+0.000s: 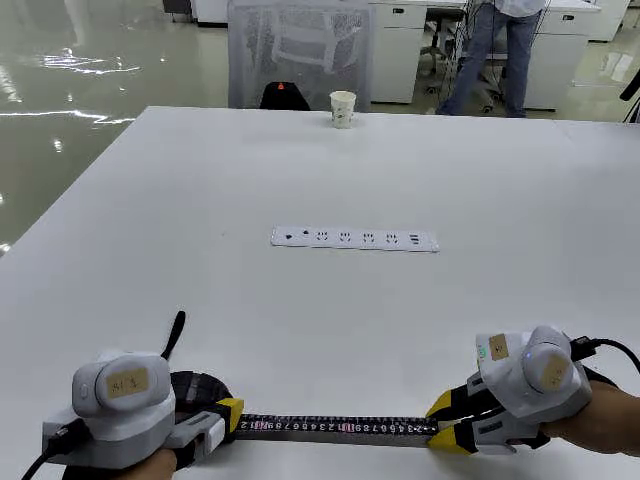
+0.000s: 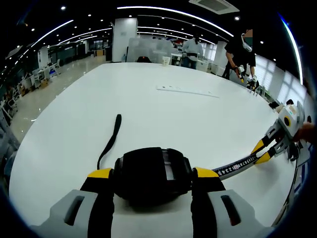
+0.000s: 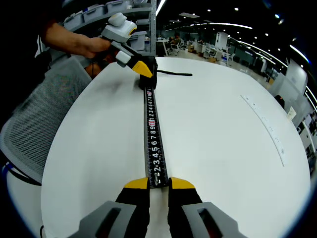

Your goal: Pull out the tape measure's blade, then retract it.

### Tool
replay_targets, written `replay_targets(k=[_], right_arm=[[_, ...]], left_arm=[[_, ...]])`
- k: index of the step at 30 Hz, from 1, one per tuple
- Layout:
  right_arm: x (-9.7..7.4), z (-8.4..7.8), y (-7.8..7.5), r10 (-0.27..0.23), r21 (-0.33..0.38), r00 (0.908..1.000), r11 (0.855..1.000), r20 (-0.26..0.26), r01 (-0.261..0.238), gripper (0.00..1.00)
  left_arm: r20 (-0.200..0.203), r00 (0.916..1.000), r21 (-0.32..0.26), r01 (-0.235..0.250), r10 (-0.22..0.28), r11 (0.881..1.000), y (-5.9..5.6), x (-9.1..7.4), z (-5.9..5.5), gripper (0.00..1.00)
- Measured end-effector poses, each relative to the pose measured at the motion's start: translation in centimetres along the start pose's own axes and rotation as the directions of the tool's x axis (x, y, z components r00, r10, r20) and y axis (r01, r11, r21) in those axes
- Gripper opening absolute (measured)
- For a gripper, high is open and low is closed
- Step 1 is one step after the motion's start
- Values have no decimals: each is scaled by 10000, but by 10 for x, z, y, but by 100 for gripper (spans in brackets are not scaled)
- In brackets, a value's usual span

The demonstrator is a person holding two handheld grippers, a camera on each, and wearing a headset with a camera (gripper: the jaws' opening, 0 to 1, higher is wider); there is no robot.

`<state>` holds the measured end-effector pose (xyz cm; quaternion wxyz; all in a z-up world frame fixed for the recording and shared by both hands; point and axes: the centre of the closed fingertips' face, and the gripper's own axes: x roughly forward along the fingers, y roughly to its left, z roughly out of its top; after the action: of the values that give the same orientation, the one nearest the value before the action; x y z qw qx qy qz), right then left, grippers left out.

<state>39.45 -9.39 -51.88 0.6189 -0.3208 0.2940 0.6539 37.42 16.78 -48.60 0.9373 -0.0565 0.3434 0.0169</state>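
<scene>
White workbench (image 1: pixel 320 170) carries the tape measure's black case (image 2: pixel 148 166), near edge, clamped by the left gripper (image 2: pixel 153 173), its blade (image 3: pixel 152 129) stretched flat to the right gripper (image 3: pixel 159 183), whose jaws pinch and hide its tip.

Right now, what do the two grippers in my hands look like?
The left gripper and the right gripper match: rounded pale grey bodies, black jaws with yellow tips, and a tan sticker on top of each. A black cable leaves the back of the right one, another the left.
</scene>
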Motion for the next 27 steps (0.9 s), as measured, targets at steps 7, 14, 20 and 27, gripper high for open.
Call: replay_targets(k=[7, 14, 20, 27], right_arm=[[0, 0, 0, 6, 32, 10000, 10000, -16, -6, 9], [-1, 0, 1, 19, 7, 10000, 10000, -42, -19, 9], [0, -1, 0, 15, -19, 10000, 10000, -58, -16, 9], [0, -1, 0, 15, 8, 10000, 10000, -61, -15, 9]], left_arm=[[-53, 10000, 37, 45, -45, 10000, 0, 0, -1, 56], [-98, 9999, 119, 46, -45, 9999, 1, 0, -1, 55], [-169, 9999, 149, 30, -27, 9999, 1, 0, -2, 54], [-181, 9998, 158, 46, -44, 9999, 2, 1, -2, 54]])
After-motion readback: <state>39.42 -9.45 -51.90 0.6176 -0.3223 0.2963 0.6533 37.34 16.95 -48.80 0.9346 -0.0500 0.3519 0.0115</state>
